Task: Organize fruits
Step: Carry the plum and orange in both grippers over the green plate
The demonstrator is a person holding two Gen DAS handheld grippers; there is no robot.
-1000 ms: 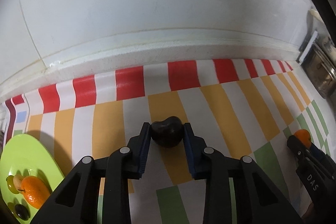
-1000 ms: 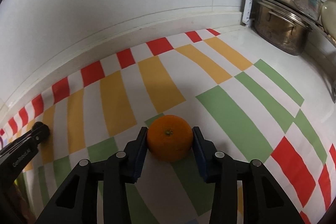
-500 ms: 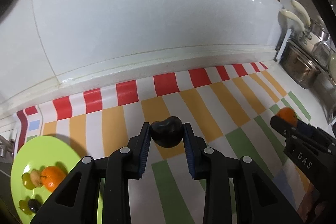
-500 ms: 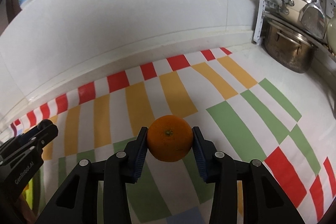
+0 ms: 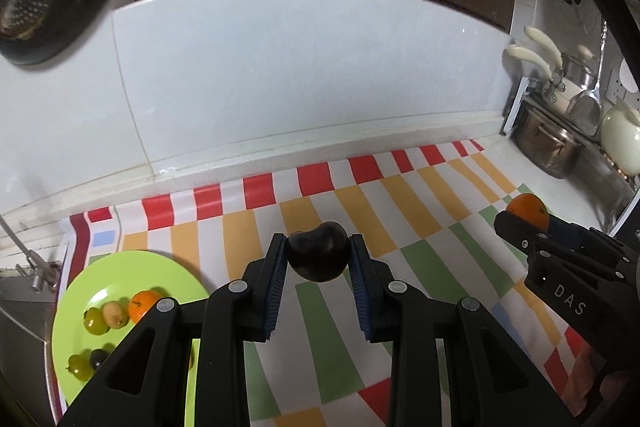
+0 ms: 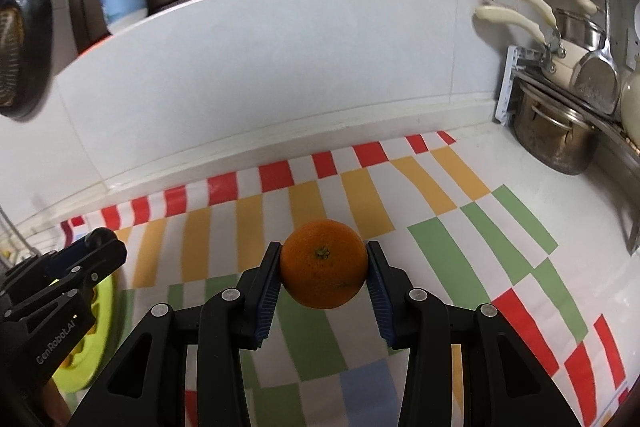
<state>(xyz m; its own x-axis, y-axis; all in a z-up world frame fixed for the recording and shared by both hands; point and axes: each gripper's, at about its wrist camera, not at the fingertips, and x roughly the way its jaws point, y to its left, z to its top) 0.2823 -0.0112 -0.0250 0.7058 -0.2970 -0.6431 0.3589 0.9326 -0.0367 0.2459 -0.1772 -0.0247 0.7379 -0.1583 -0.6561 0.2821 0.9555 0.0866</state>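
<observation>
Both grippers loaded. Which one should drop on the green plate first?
Left, probably. The left hand-held gripper, shut on the dark fruit, has the plate just beside it. The right hand-held gripper holds the orange farther away, beyond the left one.

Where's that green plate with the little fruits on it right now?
The green plate sits at the lower left of the left wrist view, on the striped cloth's left end, left of the left gripper holding a dark fruit.
</observation>
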